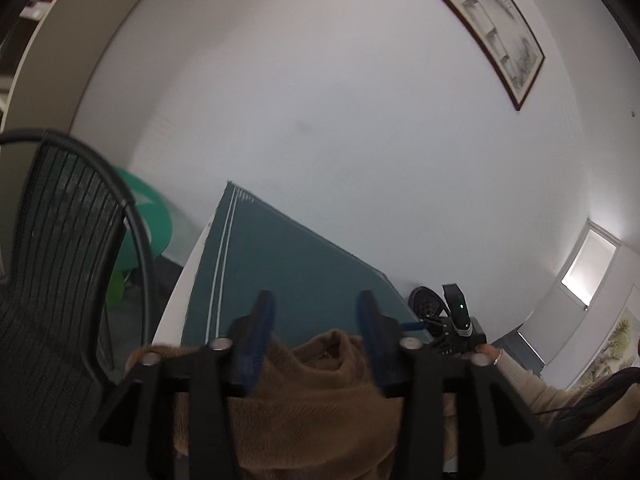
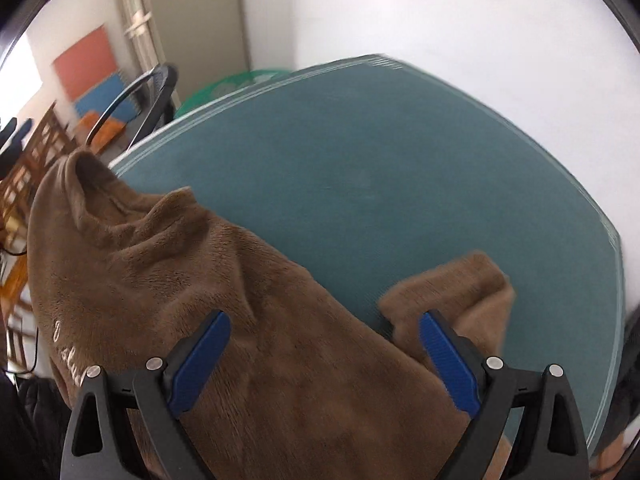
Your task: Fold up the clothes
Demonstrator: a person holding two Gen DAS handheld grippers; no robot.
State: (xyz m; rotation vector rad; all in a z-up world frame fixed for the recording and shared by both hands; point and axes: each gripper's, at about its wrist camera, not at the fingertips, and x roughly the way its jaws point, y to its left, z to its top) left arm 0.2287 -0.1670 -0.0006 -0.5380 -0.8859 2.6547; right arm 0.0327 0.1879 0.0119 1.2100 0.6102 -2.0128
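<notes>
Brown fleece garment [image 2: 248, 280] spread over near part of teal mat [image 2: 400, 168], collar end raised at left in right wrist view, one sleeve or corner [image 2: 460, 292] lying flat on mat to the right. Pale embroidered lettering [image 2: 66, 356] noted on left edge of garment; too blurred and curved to read. No other label or brand legible.

Right gripper [image 2: 324, 344]: blue-padded fingers spread wide apart over the fleece, nothing clamped between them.

Left gripper [image 1: 316, 320]: fingers likewise parted, raised above bunched fleece; fabric seen below and between the fingers, contact not confirmed.

Also observed in left wrist view: black mesh chair [image 1: 60, 260] at left, green round object [image 1: 148, 220] behind it, framed picture [image 1: 488, 20] on white wall, sleeve [image 1: 532, 384] in cream knit at right edge.
</notes>
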